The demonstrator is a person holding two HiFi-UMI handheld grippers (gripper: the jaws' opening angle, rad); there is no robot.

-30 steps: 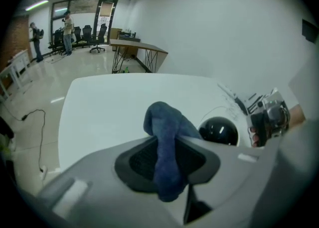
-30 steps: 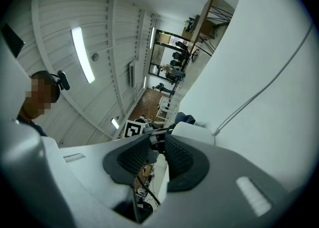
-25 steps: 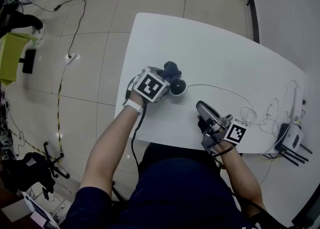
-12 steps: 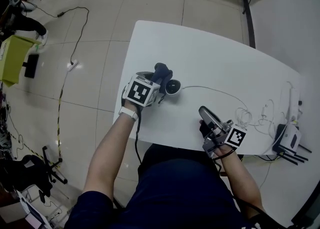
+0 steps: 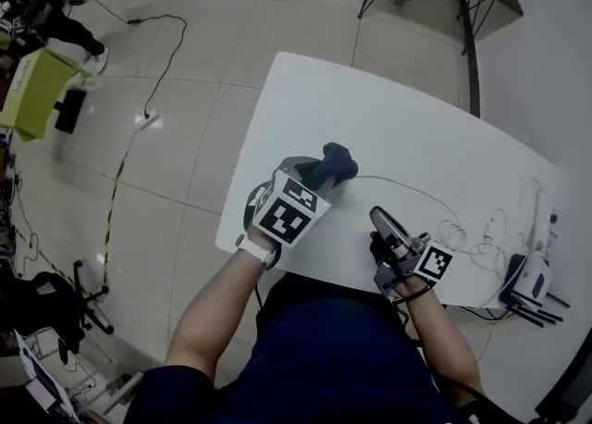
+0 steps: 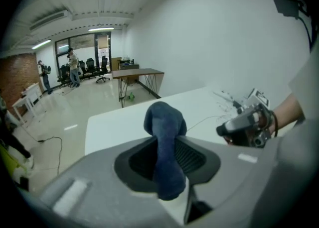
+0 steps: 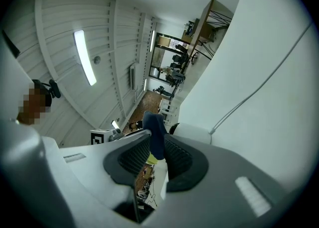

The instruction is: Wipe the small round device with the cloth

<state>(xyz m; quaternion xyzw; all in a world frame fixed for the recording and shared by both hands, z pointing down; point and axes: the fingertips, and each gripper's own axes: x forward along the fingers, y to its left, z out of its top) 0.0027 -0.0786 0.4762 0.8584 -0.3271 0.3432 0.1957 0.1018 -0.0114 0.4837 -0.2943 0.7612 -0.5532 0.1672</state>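
Right gripper (image 5: 377, 218) is sitting nearest me, at the front edge of the table (image 5: 388, 107). Its jaws are parted a little and gripping nothing. The blue showing in the gap is the cloth (image 6: 164, 120), further off.

Left gripper (image 6: 164, 145) is clenching the cloth mid-fold, with a wad sticking out past the tips. In the head view that wad is covering the device (image 7: 195, 132), so it's hidden there. The right gripper view is showing it as a white rounded body just beside the cloth, on the table left of centre. The cable (image 5: 416, 189) is running off to the right, toward the gear (image 5: 532, 276) at the far right edge.

My read is that the step in hand is a wiping pass over the device. To do it well:
- Be pressing with the wad only, lightly, so the jaw tips aren't scraping the housing.
- The device looks light and the cable is lying slack, so it'll probably be sliding under the stroke.
- The right gripper is free, so it could be steadying the base or pinning the cable.
- Short strokes, working round the dome.
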